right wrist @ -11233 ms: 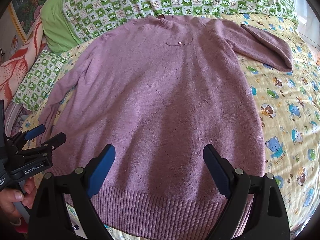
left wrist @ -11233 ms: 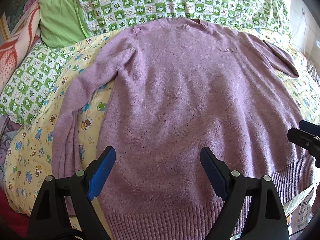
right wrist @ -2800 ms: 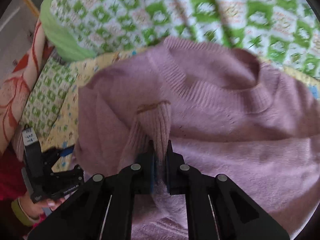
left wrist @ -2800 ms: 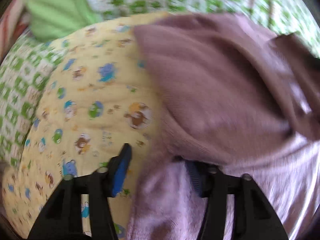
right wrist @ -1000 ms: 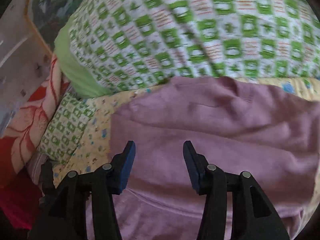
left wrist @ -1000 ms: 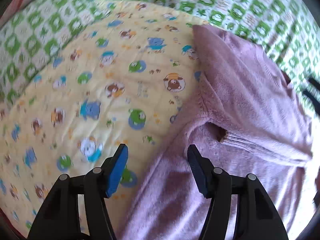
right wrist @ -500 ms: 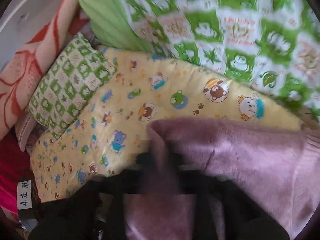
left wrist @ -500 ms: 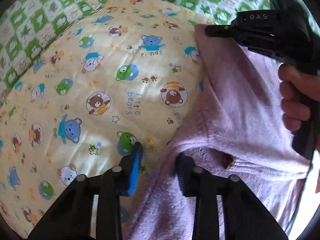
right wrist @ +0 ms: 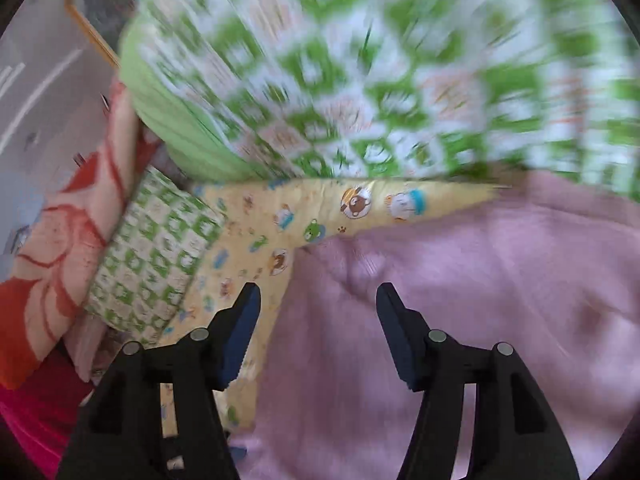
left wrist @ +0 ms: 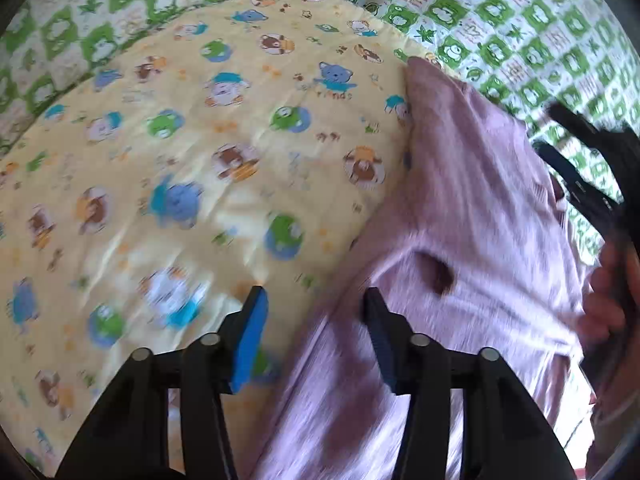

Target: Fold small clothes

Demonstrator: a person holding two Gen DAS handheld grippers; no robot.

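A bed is covered by a yellow cartoon-print quilt [left wrist: 192,148]. On it a purple sweater [left wrist: 472,216] lies with one side folded inward. The left gripper [left wrist: 314,332] and right gripper [right wrist: 318,320] are spread apart, grasping nothing. Further folds appear to remain.

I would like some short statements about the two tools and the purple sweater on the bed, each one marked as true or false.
1. The left tool is open. True.
2. The right tool is shut on the sweater. False: it is open and grips nothing.
3. The sweater lies on a yellow quilt printed with cartoon animals. True.
4. The sweater is green. False: it is purple.
5. A green checked blanket lies beyond the quilt. True.
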